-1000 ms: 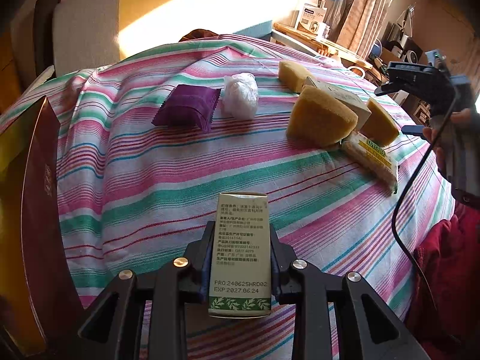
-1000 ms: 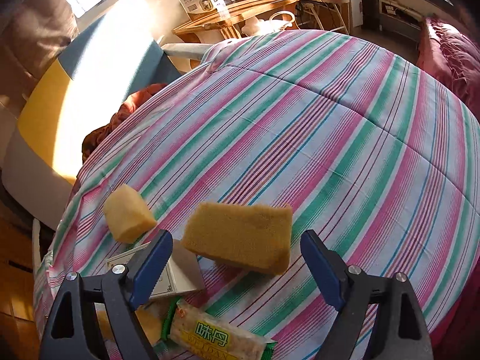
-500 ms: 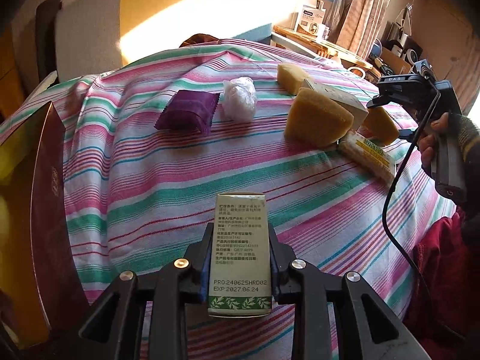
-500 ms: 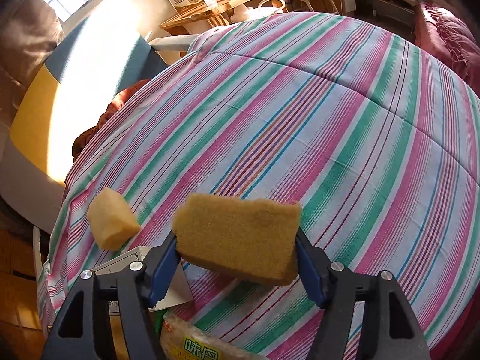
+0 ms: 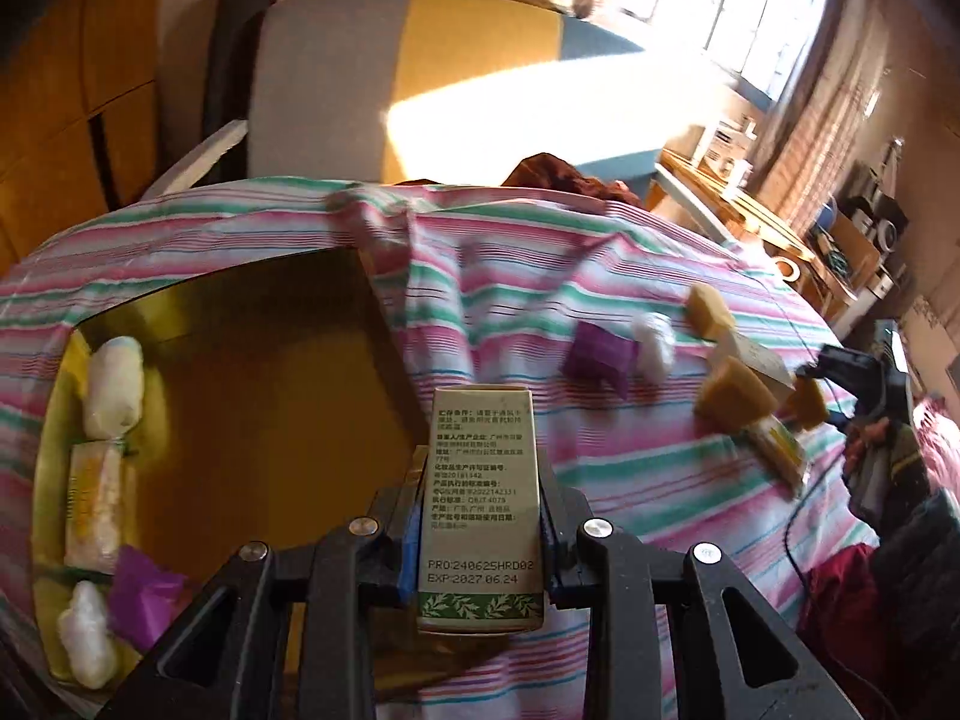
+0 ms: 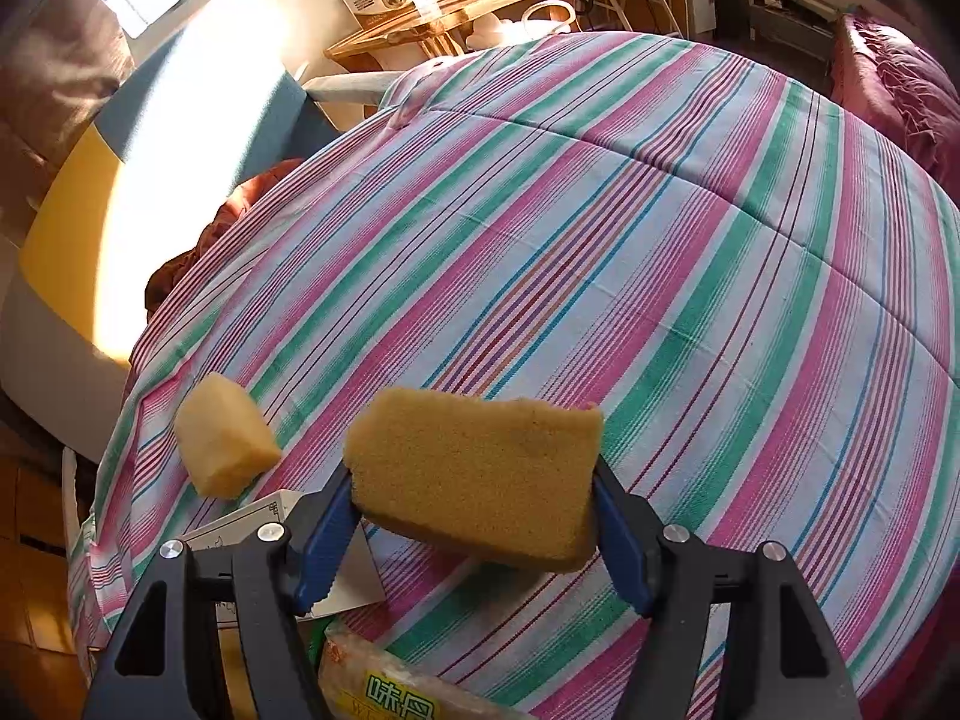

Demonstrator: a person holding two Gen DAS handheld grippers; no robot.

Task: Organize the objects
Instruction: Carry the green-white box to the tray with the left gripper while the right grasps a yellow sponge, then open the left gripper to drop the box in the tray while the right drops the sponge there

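So, biggest first: the striped bedcover (image 6: 690,276) is carrying everything, soft and rumpled, so nothing is sitting on a firm base. At its left side in the left wrist view the open gold-lined box (image 5: 252,396) is lying, apparently serving as the collecting bin, with a few wrapped items lined along its left wall; judging from that, sorting is partway along.

The right gripper (image 6: 474,516) is clamping the big yellow sponge (image 6: 474,474) across its short ends, pads pressing the foam in. It is looking light, squashy and springy, not fragile, rough enough not to slip; the end-to-end hold near mid-height seems fine, though a hard squeeze will be deforming it.

The left gripper (image 5: 480,546) is clenched on the green-printed carton (image 5: 480,498), fingers on its two narrow sides low down, carton upright over the box's right edge. Likely light thin card, stiff but crushable, smooth-faced; gripping near the closed bottom end looks safest.

Still loose on the cover: a smaller sponge chunk (image 6: 225,444), a white flat carton (image 6: 336,564) partly behind the right fingers, and a snack packet (image 6: 384,690) that is probably crinkly and slippery.
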